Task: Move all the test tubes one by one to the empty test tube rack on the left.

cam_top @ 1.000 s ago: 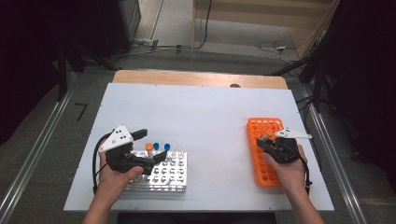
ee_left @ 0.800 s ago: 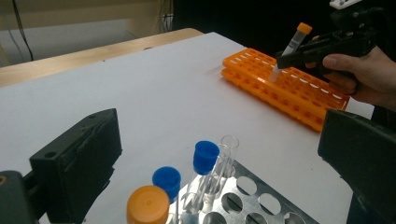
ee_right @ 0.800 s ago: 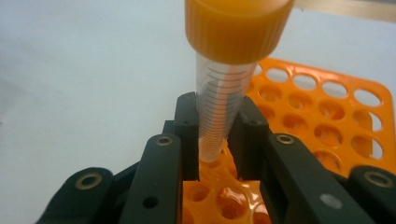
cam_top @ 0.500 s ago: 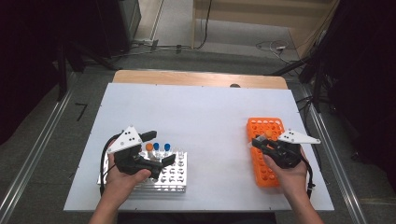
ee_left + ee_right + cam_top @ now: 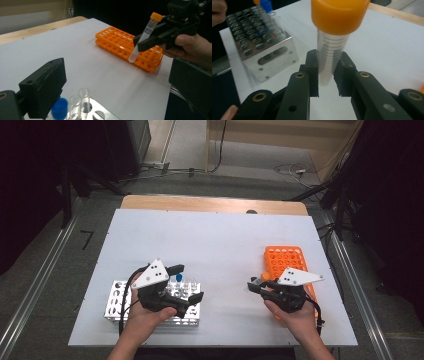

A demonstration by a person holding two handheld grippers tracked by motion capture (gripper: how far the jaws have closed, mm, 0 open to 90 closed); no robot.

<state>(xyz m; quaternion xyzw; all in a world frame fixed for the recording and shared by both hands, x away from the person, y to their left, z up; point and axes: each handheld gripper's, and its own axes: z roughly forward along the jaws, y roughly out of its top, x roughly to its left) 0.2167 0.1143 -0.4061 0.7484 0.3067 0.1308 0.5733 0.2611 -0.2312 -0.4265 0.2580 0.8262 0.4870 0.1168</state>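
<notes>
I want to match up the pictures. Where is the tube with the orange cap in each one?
High view: the orange-capped tube is a small speck right of centre, at the tip of the right gripper.
Left gripper view: upper right, tilted, clamped above the table.
Right gripper view: top centre, upright between the black jaws.
Shared landmark: the metal rack.

Metal rack (image 5: pixel 117 301) sitting on table (image 5: pixel 220 240) at left, w/ tubes (image 5: pixel 84 96) standing in it; plastic rack (image 5: pixel 283 258) lying at right, racks well apart.
</notes>
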